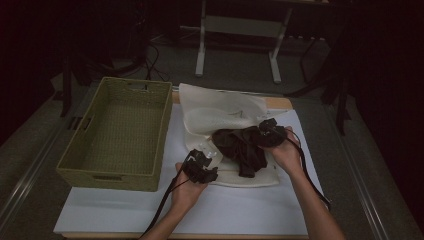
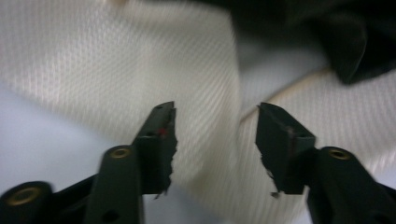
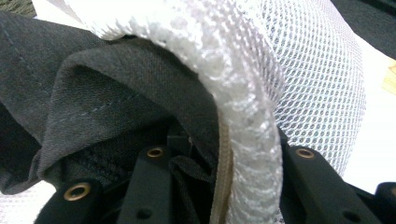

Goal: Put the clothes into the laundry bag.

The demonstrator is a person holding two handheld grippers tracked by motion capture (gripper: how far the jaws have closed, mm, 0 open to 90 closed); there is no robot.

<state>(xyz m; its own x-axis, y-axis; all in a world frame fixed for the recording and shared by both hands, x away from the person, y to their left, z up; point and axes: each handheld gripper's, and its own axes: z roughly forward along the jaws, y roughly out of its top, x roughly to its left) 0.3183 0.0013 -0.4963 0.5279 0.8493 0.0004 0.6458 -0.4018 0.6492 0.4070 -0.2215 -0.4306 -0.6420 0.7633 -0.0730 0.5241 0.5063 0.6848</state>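
Right gripper [image 3: 196, 186] tips buried under dark garment [image 3: 116, 93] — grip unclear.

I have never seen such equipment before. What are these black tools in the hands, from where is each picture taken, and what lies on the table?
A person holds a hand-operated gripper in each hand; there is no robot arm. The high view looks down on the table from above. The other two pictures come from cameras that ride on the grippers.

On the white sheet lie a white mesh bag and, at the left, a woven green basket. The left gripper is open above the bag's fabric and holds nothing. The right gripper is at a dark garment and the bag's zipped edge; cloth hides its fingertips, so I cannot tell its grip.
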